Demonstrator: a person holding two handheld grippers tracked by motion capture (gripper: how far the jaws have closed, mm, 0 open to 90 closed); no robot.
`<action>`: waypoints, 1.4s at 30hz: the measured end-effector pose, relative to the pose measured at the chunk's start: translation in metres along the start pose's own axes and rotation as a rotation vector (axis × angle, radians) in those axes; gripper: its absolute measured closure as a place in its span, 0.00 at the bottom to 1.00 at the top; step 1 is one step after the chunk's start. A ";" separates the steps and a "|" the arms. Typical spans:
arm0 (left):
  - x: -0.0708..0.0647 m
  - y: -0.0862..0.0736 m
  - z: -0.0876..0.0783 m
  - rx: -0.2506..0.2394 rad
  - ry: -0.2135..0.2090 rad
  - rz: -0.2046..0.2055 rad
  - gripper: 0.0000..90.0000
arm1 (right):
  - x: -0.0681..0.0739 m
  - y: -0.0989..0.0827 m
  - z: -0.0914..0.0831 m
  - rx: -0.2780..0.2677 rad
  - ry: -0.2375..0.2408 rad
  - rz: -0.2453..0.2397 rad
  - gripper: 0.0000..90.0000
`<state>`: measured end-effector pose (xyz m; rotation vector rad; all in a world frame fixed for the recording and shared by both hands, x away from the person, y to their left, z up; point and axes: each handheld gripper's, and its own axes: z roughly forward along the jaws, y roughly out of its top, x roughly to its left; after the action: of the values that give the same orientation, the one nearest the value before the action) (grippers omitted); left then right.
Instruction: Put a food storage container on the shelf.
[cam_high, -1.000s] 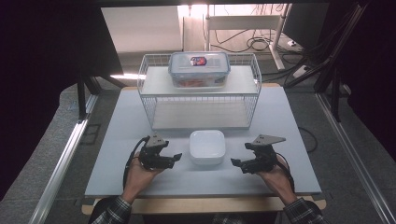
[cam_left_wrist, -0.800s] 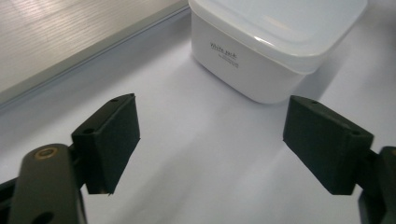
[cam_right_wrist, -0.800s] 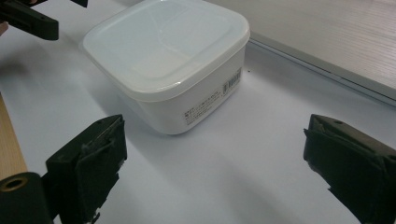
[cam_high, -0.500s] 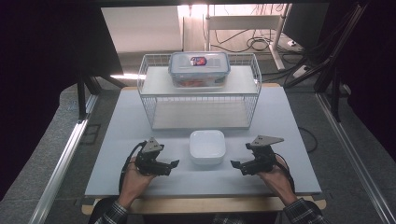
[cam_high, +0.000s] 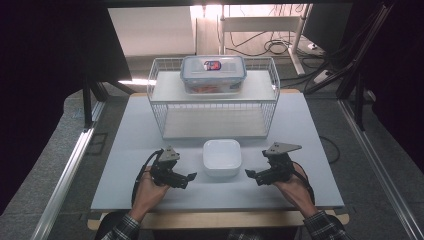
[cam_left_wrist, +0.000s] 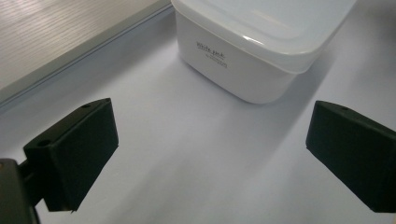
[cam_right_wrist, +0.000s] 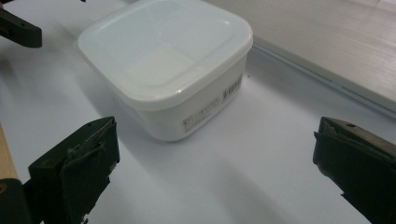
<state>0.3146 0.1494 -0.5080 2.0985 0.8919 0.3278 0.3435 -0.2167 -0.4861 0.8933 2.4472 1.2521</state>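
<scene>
White square plastic box with a lid (cam_high: 222, 157) sits on the pale table (cam_high: 125, 150) between our left gripper (cam_high: 191, 177) and right gripper (cam_high: 250, 174); both have just been spreading their jaws, which stand wide with nothing in them. If we squeeze from one side first, we think the smooth box could slide away or tip. Our gripper views show small print on its walls, and the high view shows the wire rack (cam_high: 165, 107) with a clear clip-lid box (cam_high: 213, 74) on top.

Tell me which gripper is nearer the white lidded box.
Left, slightly. The left gripper sits just left of the white lidded box; the right gripper sits a bit farther off its right side. Neither touches it.
</scene>
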 end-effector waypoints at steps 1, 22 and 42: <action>0.000 0.002 0.001 0.003 -0.003 -0.004 0.03 | 0.000 0.001 0.000 -0.005 -0.002 0.001 0.01; 0.005 0.051 0.031 0.023 -0.091 -0.034 0.16 | -0.002 0.043 0.026 0.050 0.016 0.024 0.13; 0.018 0.045 0.053 0.000 -0.263 -0.165 0.24 | -0.012 0.043 0.054 0.128 0.135 0.171 0.32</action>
<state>0.3755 0.1120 -0.5081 1.9950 0.8970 -0.0343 0.3957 -0.1705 -0.4849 1.1062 2.6296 1.2598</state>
